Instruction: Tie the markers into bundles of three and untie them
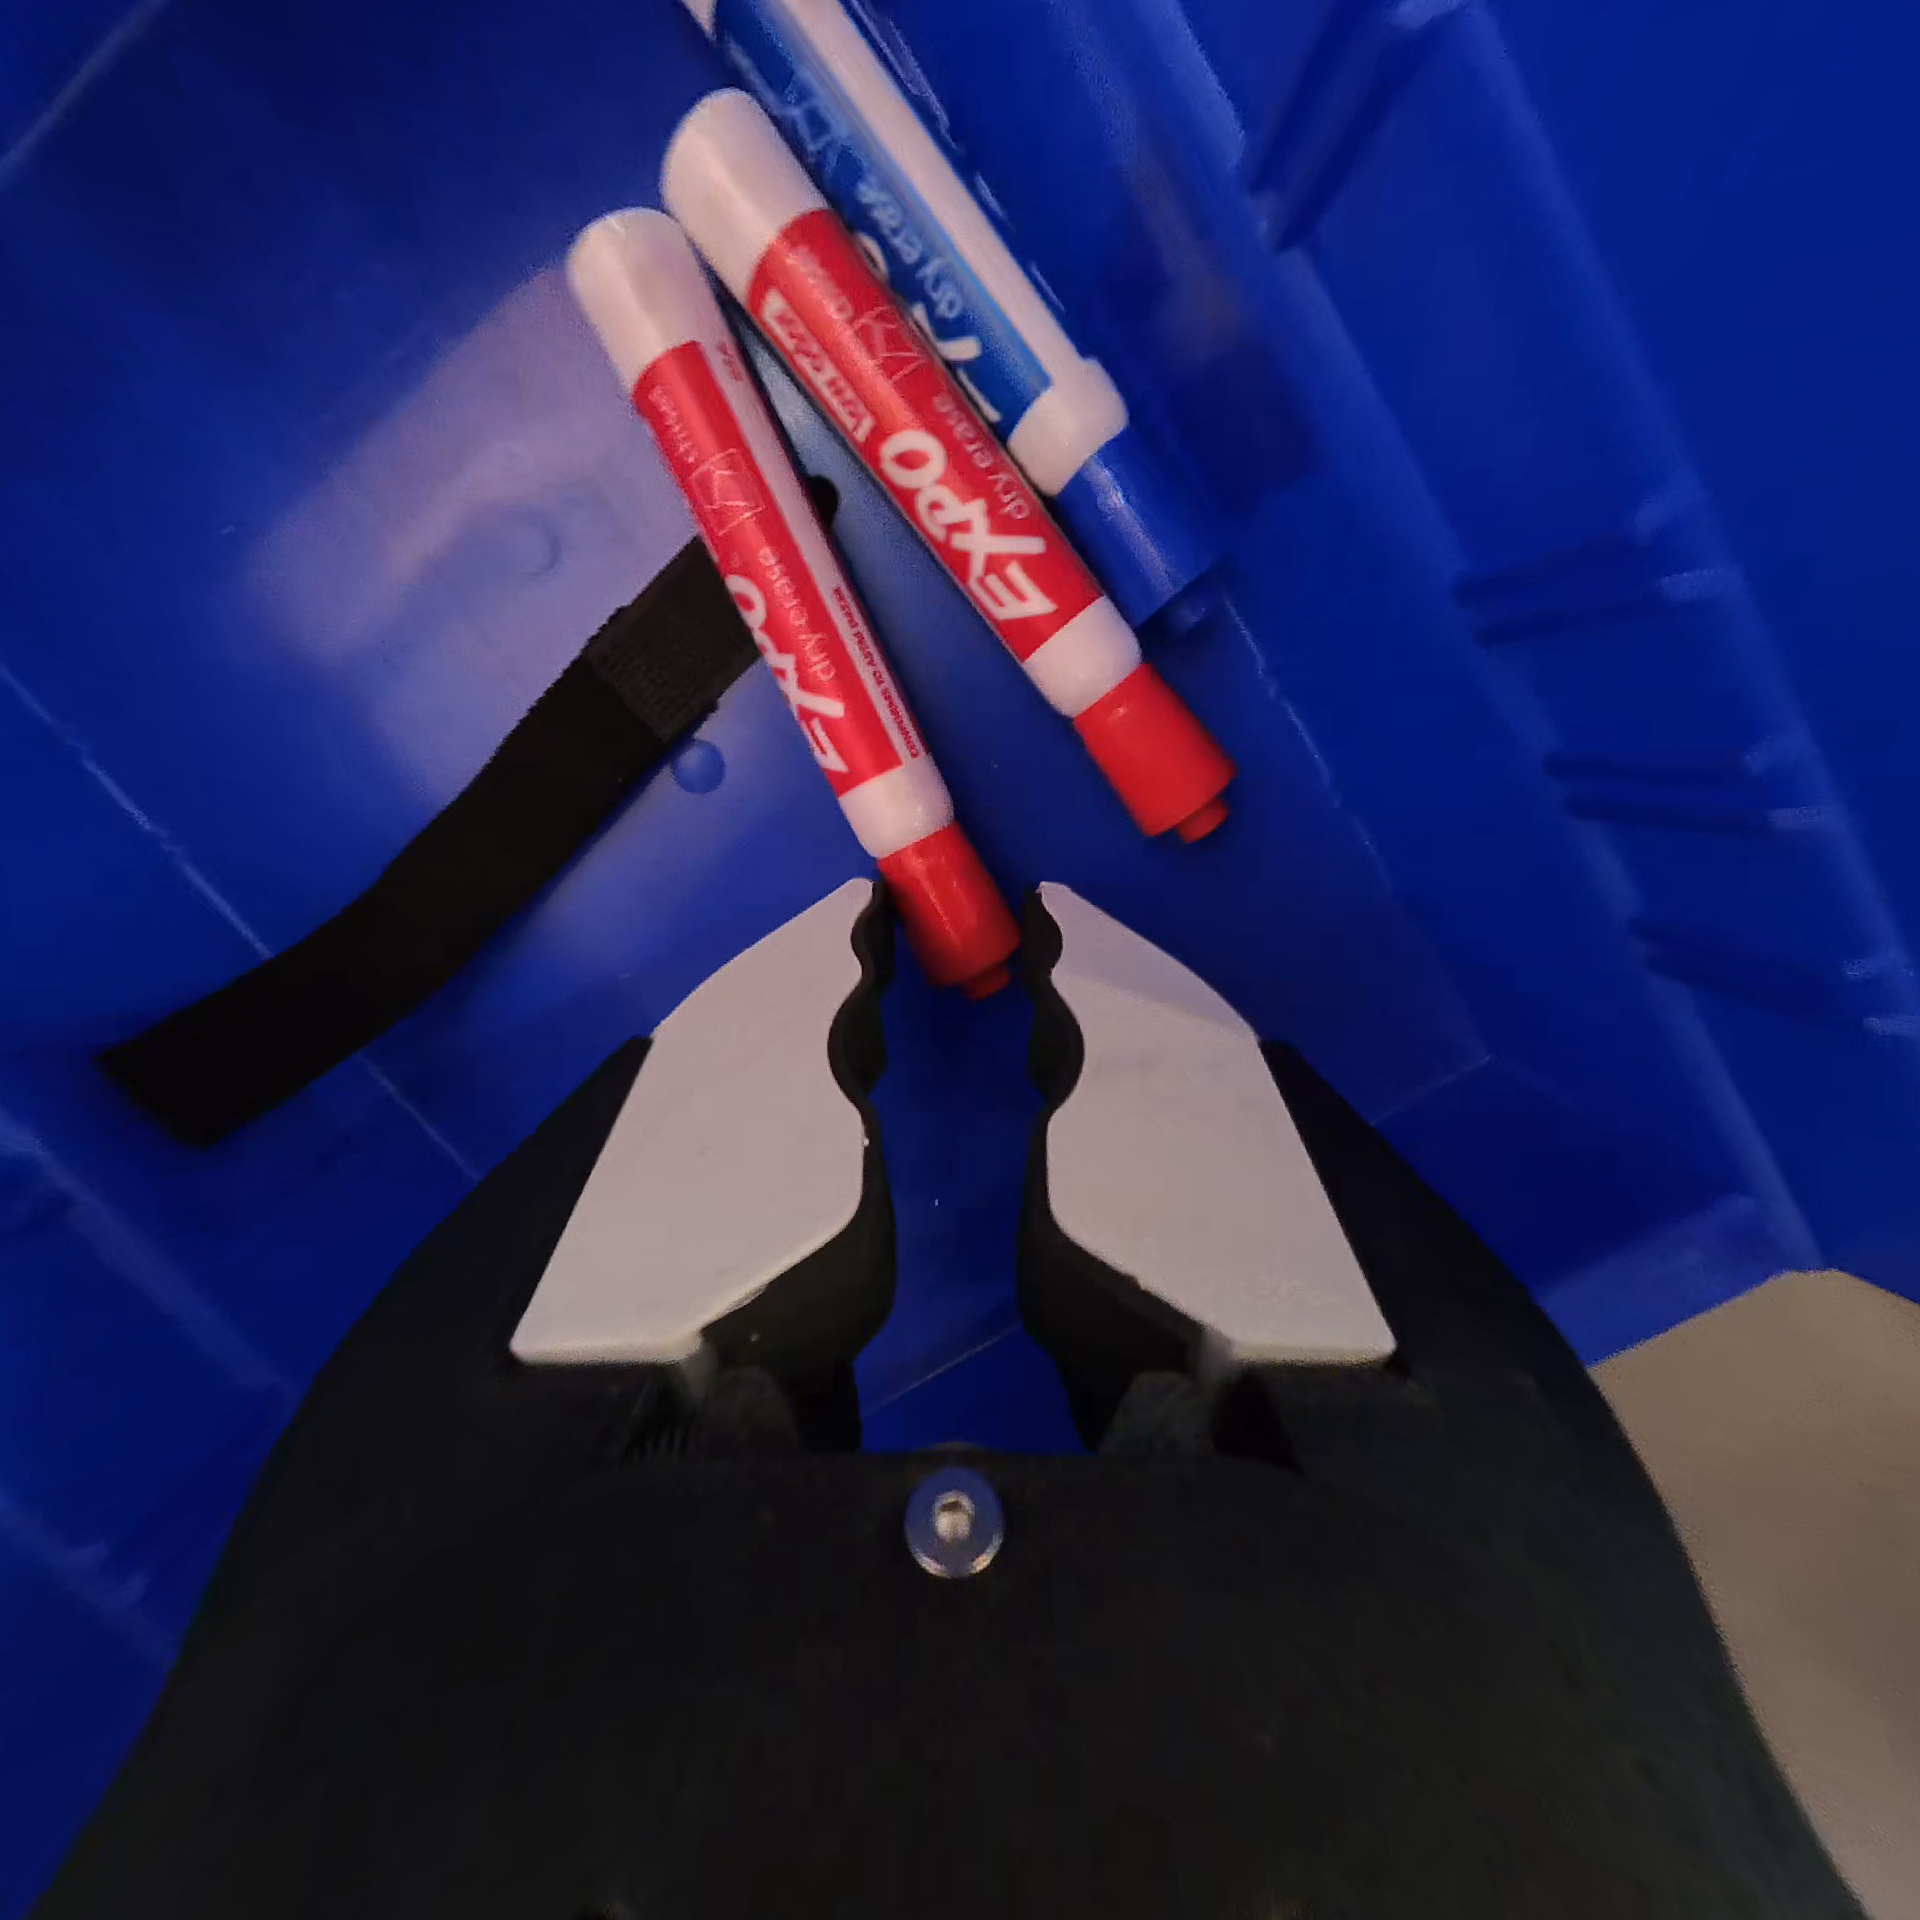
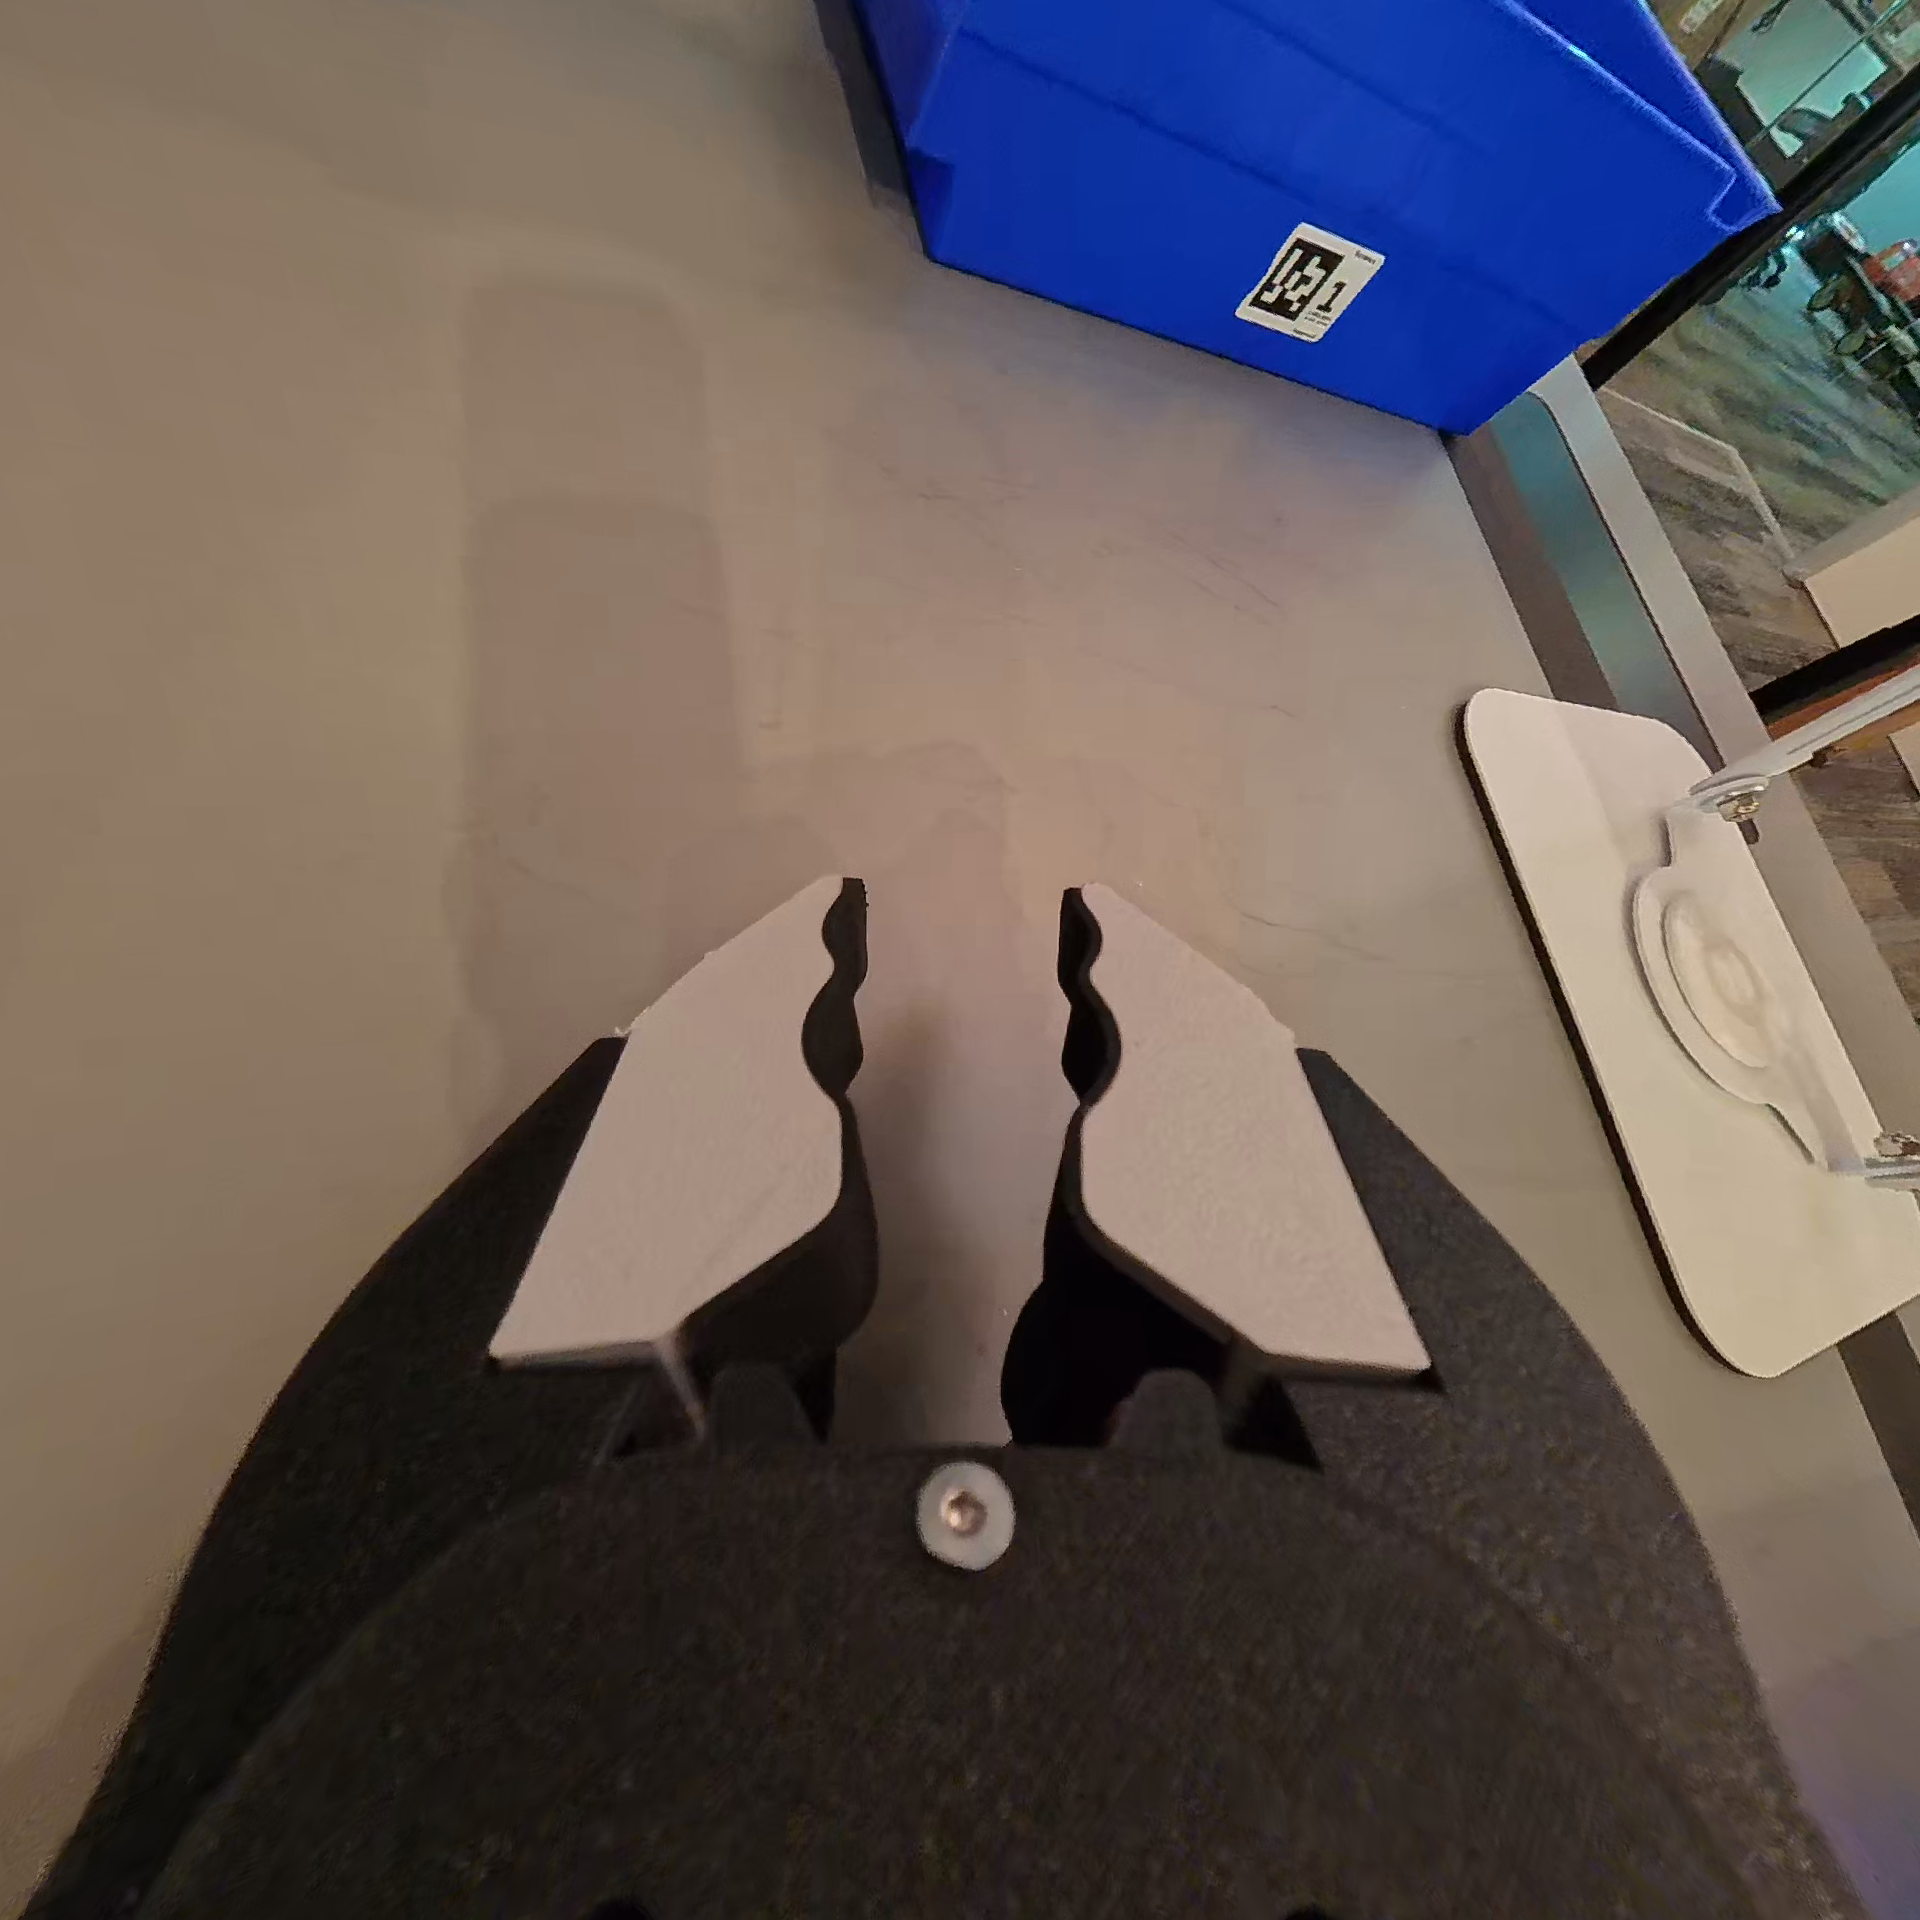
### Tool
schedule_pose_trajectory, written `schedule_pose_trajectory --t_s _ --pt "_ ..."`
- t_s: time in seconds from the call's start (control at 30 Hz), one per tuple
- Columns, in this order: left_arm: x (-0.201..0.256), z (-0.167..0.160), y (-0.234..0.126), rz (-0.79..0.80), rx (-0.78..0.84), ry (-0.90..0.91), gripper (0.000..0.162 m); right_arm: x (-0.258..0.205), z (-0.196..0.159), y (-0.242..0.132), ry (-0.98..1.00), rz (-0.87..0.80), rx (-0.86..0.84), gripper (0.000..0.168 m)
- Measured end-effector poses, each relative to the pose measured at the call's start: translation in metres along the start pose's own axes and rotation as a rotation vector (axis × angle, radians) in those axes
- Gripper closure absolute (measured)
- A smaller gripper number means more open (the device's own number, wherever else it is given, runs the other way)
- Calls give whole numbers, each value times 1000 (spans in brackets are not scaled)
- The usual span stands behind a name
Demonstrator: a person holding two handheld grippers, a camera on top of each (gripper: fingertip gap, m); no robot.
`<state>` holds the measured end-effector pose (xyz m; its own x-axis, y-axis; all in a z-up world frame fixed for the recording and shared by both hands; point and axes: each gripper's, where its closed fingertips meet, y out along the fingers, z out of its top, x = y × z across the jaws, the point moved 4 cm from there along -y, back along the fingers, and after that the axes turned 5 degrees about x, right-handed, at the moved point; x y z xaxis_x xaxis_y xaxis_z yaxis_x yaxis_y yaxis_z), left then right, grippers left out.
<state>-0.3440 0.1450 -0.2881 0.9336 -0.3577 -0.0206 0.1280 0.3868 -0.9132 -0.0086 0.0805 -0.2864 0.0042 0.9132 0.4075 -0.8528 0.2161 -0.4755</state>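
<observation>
In the left wrist view, two red markers and a blue marker lie loose side by side on the floor of a blue bin. A black strap lies flat, one end under the nearest red marker. My left gripper is inside the bin, slightly open, its fingertips on either side of that marker's red cap end. My right gripper is open and empty above the grey table, away from the bin.
The right wrist view shows the blue bin from outside at the far right, with a black-and-white tag on its wall. A white pad carrying a clear plastic fixture lies by the table's right edge. The bin's ribbed wall rises right of the markers. Across from one pair of fingers to the other is roughly 30 cm. My left gripper's tips are some 9 cm from the black strap.
</observation>
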Motion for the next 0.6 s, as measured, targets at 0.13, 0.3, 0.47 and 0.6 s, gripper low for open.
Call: schedule_pose_trajectory --t_s 0.13,0.3,0.47,0.6 --pt "2 2 -40 38 89 15 140 11 -10 -2 -9 -67 -44 134" --pt "33 -8 -123 72 173 135 141 18 -13 -6 10 -83 -28 134" --pt "95 -27 -189 81 186 328 141 14 -13 -5 -31 -83 -38 134" --pt "162 -48 -196 -57 257 419 141 14 -11 -6 -18 -72 -20 134"
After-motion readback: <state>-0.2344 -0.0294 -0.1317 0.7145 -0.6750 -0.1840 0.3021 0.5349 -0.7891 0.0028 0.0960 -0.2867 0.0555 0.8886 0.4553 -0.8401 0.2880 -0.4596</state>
